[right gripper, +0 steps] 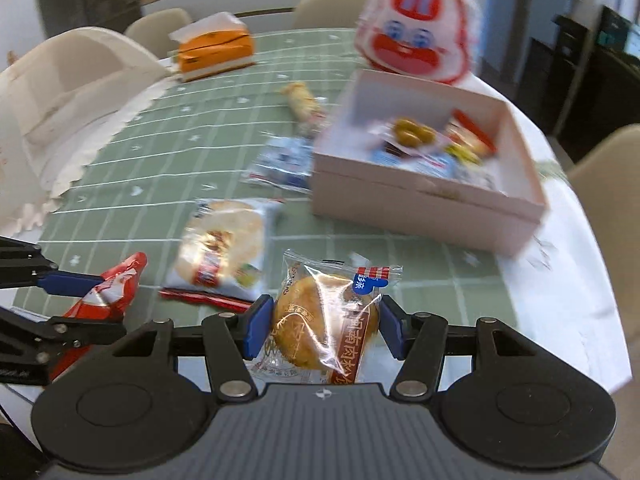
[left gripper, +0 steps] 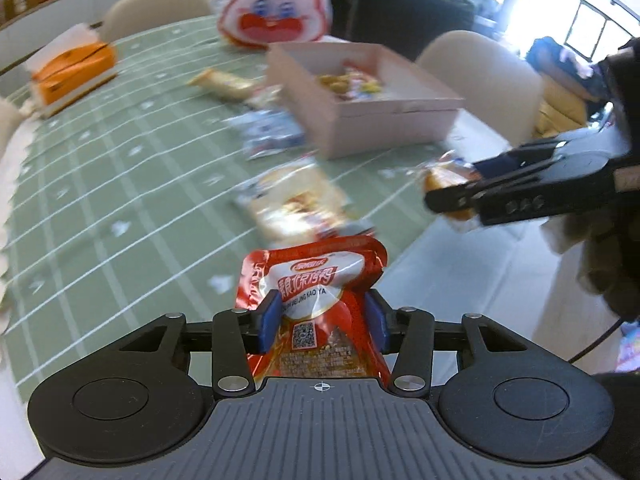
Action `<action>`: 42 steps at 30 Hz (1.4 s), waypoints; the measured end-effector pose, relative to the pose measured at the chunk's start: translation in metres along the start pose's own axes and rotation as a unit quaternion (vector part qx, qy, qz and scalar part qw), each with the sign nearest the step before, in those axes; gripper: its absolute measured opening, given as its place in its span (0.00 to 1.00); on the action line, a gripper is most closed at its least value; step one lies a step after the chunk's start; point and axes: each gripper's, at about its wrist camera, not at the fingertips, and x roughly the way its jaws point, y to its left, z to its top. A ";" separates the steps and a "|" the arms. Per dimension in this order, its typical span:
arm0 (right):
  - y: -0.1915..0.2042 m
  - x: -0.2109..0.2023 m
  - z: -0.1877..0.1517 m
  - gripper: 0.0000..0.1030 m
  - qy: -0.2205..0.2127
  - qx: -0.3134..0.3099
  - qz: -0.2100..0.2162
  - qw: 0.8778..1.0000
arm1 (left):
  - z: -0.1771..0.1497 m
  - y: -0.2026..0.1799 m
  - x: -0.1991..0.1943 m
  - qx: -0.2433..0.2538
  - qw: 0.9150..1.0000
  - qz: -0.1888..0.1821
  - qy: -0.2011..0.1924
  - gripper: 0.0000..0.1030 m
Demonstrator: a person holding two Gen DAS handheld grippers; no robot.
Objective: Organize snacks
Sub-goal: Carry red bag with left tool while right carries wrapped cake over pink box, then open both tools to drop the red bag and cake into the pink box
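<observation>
My left hand-held gripper [left gripper: 322, 322] is clamped on a red snack packet [left gripper: 316, 300], my right hand-held gripper [right gripper: 322, 326] on a wrapped pastry [right gripper: 326, 320]. Beyond, four packets lie loose on the surface [right gripper: 168, 152]; the pink box [right gripper: 424, 200] holds several.

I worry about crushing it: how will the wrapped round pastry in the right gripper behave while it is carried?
The pastry probably crumbles under a hard squeeze; it looks like a soft baked cake. Its clear wrapper is glossy and crinkled, so it may slip between the right gripper fingers. It seems light, and its loose wrapper ends will likely flop.
</observation>
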 end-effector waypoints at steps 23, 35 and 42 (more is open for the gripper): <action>-0.154 -0.075 0.144 0.55 -0.203 0.000 -0.021 0.979 | 0.241 -0.072 0.050 -0.073 0.984 -0.018 -0.164 0.50; -0.172 0.057 0.122 0.55 -0.093 0.018 0.005 0.995 | 0.209 -0.030 0.192 -0.109 0.993 -0.031 -0.037 0.50; -0.169 0.085 0.137 0.56 -0.065 0.008 0.047 0.997 | 0.179 -0.030 0.150 -0.105 0.990 -0.011 -0.094 0.46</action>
